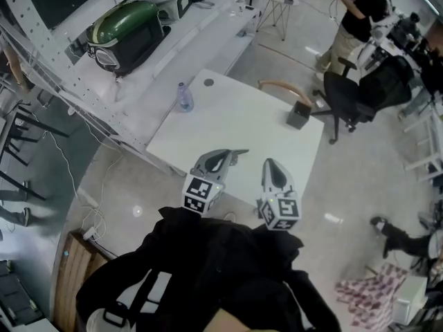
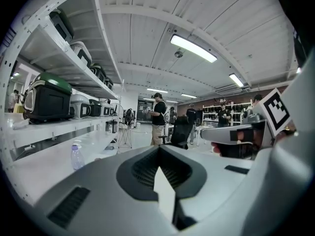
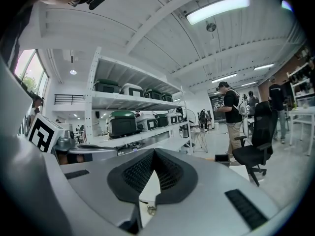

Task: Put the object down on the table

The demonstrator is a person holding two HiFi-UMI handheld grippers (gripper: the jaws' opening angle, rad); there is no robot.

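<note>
Both grippers hover over the near edge of the white table (image 1: 235,126), side by side and close to my body. My left gripper (image 1: 239,153) is shut with nothing visible between its jaws, and its tips (image 2: 158,155) meet in the left gripper view. My right gripper (image 1: 268,163) is also shut and holds nothing I can see; its jaws (image 3: 153,154) are closed. A clear plastic bottle (image 1: 184,97) stands upright at the table's far left, also visible as the bottle (image 2: 75,156). A dark box (image 1: 299,115) sits at the far right edge.
White shelving (image 1: 138,61) with green and grey cases (image 1: 128,33) runs along the table's left side. A black office chair (image 1: 349,99) stands beyond the table's right corner, and a person (image 1: 356,19) stands farther off. A small dark disc (image 1: 208,82) lies on the far table edge.
</note>
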